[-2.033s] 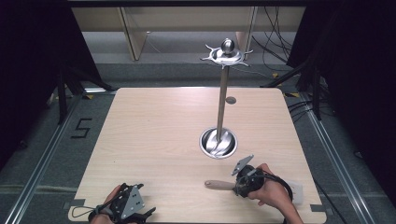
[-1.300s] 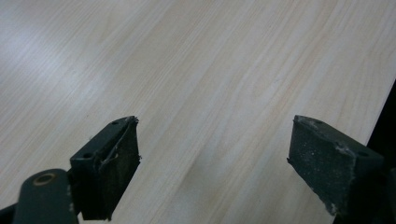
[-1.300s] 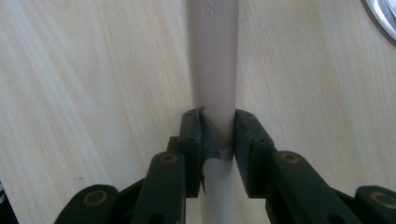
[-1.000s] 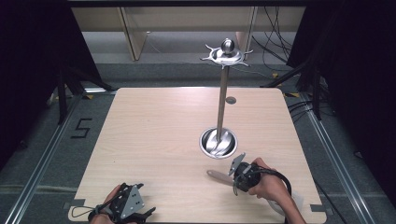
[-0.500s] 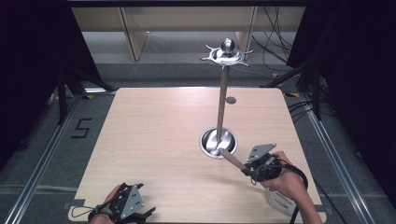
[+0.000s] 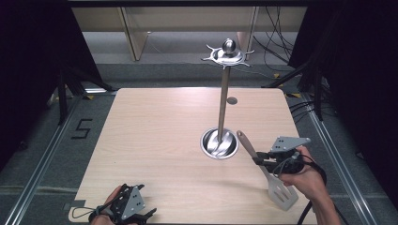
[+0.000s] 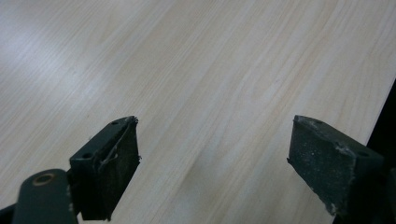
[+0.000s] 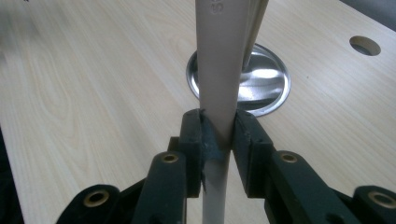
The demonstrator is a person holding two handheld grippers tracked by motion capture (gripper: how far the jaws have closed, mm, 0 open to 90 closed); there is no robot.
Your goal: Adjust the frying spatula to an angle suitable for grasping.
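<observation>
Claws [image 6: 257,159] two, spatula [image 6: 280,191] one, stand [image 6: 224,93] one

Wooden table [image 6: 155,140], metal utensil stand [image 6: 223,103], floor marking [image 6: 81,128]

The tabletop [image 6: 155,140] is pale wood-grain laminate, smooth with a soft matt sheen. On it the stand [image 6: 224,105] looks like polished metal: its round base [image 6: 219,143] is mirror-bright and glossy, its pole duller brushed steel. Beside that base the spatula [image 6: 265,171] has a smooth, beige, matt plastic-looking shaft and a pale grey slotted blade. The right tool [image 6: 259,157] grips it with black matt pads; the left tool [image 6: 141,218] has rough, scuffed black rubbery pads [image 7: 114,172].
</observation>
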